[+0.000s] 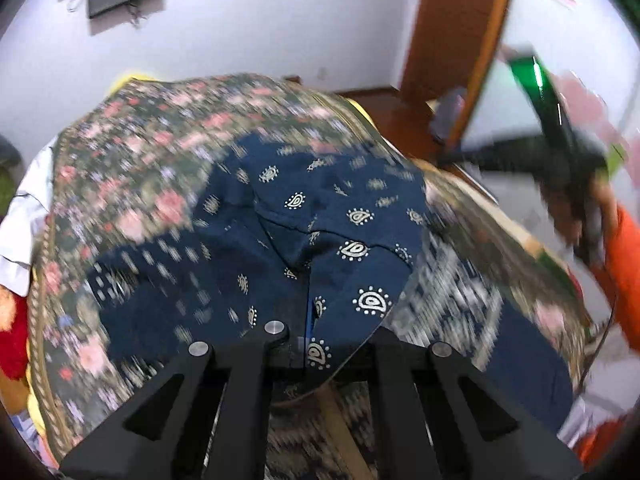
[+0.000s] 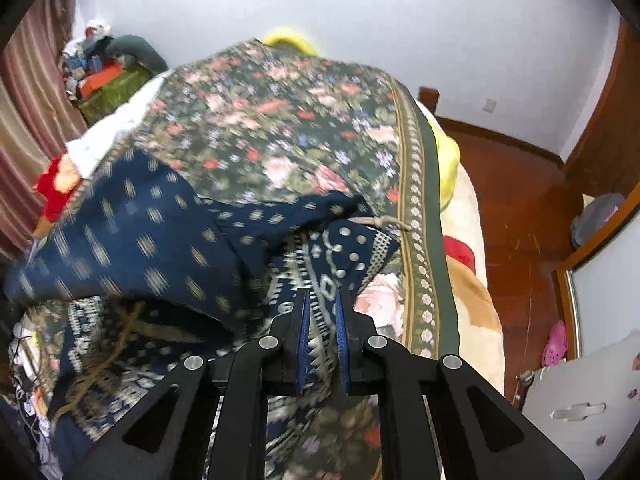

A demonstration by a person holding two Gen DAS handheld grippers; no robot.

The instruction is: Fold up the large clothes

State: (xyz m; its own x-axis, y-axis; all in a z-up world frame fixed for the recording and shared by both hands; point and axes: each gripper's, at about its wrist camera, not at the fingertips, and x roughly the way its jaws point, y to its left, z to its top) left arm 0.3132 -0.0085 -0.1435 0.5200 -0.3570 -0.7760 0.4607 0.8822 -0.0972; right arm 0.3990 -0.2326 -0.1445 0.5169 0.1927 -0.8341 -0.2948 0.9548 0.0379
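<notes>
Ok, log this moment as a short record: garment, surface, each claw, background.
garment: navy patterned cloth, rumpled, partly lifted
surface: floral bedspread under the cloth
left claw: shut on a fold of the navy patterned cloth
right claw: shut on the cloth's white-patterned border
background: white wall, red-brown floor
image quality: motion blur in both views

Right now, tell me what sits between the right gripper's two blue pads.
In the right wrist view, a fold of the navy patterned garment fills the gap between the right gripper pads; the gripper is shut on it above the floral bedspread.
</notes>
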